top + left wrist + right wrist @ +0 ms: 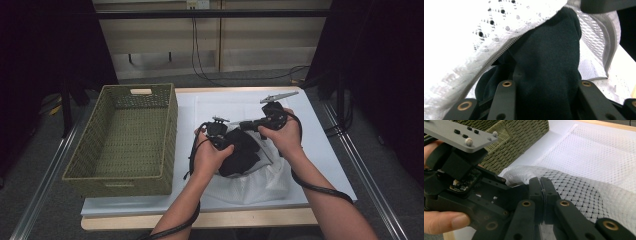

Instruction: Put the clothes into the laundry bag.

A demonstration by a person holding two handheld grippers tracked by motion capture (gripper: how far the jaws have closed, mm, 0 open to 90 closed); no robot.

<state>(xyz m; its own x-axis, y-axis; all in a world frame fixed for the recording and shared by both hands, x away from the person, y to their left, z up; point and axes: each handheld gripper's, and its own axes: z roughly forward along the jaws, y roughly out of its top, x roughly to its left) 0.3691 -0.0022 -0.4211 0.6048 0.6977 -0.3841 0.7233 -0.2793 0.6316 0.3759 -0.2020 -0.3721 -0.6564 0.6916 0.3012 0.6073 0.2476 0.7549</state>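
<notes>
A white mesh laundry bag (257, 182) lies at the table's front middle, its zipped mouth (496, 56) held apart. A black garment (242, 152) sits half inside that mouth. My left gripper (231, 144) comes in from the left and is shut on the black garment (549, 62), which covers its fingertips. My right gripper (240, 125) reaches in from the right, its jaws pressed together on the bag's upper edge (541, 187). In the right gripper view the left gripper (474, 192) and the hand holding it are close at the left, touching the bag (584, 192).
A green woven basket (169, 131) stands empty at the table's left, close to the left hand. A flat piece of white mesh (599, 152) lies on the white table cover (325, 150) behind the bag. Cables trail from both grippers along the forearms.
</notes>
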